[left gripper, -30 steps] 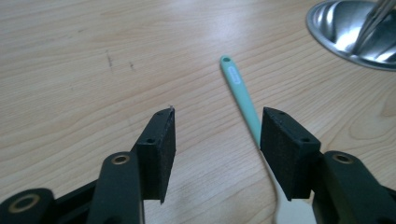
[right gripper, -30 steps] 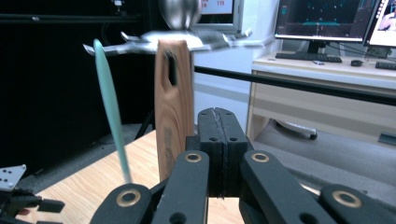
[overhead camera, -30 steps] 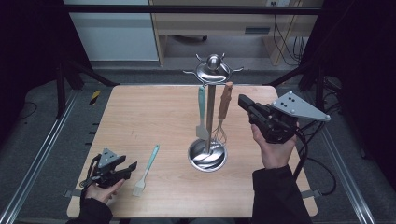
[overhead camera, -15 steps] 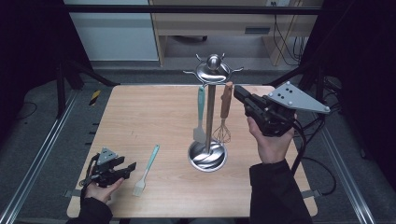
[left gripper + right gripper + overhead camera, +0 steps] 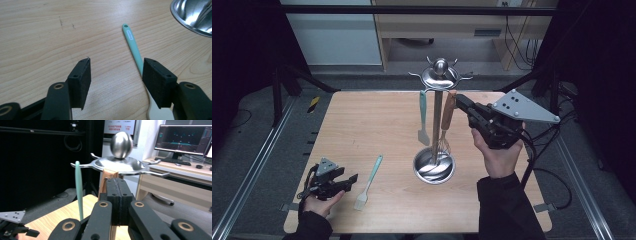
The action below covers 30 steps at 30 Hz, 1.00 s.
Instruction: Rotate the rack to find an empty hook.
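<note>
Two handheld grippers: the left gripper [image 5: 115, 75] rests with jaws apart on the table [image 5: 362, 125], hiding part of one loose teal spatula [image 5: 132, 46]. The right gripper [image 5: 117, 192], jaws pressed together, touches the wooden-handled whisk [image 5: 446, 120] hanging beside one teal utensil [image 5: 423, 117] on the steel rack [image 5: 439, 80].

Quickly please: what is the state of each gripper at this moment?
Left gripper: open, holding nothing, low over the table beside the teal spatula.
Right gripper: jaws shut together, empty, right in front of the hanging wooden-handled whisk.
</note>
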Motion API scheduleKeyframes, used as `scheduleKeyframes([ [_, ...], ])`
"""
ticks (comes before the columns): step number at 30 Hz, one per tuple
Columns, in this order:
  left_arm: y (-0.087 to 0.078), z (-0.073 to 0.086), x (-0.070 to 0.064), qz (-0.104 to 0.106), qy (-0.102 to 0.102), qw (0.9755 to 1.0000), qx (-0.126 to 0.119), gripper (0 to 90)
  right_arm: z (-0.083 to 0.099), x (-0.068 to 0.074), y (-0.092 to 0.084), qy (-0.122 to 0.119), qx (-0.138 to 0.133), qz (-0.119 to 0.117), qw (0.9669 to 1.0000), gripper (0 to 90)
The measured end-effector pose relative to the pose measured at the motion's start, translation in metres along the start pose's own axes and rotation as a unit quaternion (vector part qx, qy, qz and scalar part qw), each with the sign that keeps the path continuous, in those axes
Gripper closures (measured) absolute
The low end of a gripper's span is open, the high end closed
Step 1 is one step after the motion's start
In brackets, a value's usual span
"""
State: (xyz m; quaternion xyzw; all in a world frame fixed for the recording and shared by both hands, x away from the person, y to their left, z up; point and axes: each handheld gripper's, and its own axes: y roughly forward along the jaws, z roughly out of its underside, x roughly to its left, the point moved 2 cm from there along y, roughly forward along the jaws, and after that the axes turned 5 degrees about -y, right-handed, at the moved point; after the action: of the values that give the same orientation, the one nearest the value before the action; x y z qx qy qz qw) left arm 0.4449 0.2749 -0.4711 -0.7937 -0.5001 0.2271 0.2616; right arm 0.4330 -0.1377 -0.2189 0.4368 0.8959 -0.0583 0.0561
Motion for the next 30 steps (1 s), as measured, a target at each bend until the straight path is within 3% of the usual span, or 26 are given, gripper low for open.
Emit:
scheduleKeyframes([
  [13, 0.0, 0.0, 0.0, 0.001, 0.001, 1.0, 0.0, 39.0, -0.003, 0.017, 0.006, -0.005, -0.004, -0.029, 0.9996, 90.0],
  [18, -0.001, 0.0, 0.0, 0.001, 0.001, 1.0, -0.001, 38.9, -0.002, 0.017, 0.006, -0.003, -0.005, -0.03, 0.9995, 90.0],
  [22, -0.001, 0.0, 0.0, 0.001, 0.001, 1.0, 0.0, 38.8, 0.002, 0.01, 0.002, 0.003, -0.003, -0.017, 0.9998, 90.0],
  [30, 0.0, 0.0, 0.0, 0.002, 0.001, 1.0, 0.002, 38.6, 0.009, -0.02, -0.003, 0.023, 0.007, 0.038, 0.999, 90.0],
])
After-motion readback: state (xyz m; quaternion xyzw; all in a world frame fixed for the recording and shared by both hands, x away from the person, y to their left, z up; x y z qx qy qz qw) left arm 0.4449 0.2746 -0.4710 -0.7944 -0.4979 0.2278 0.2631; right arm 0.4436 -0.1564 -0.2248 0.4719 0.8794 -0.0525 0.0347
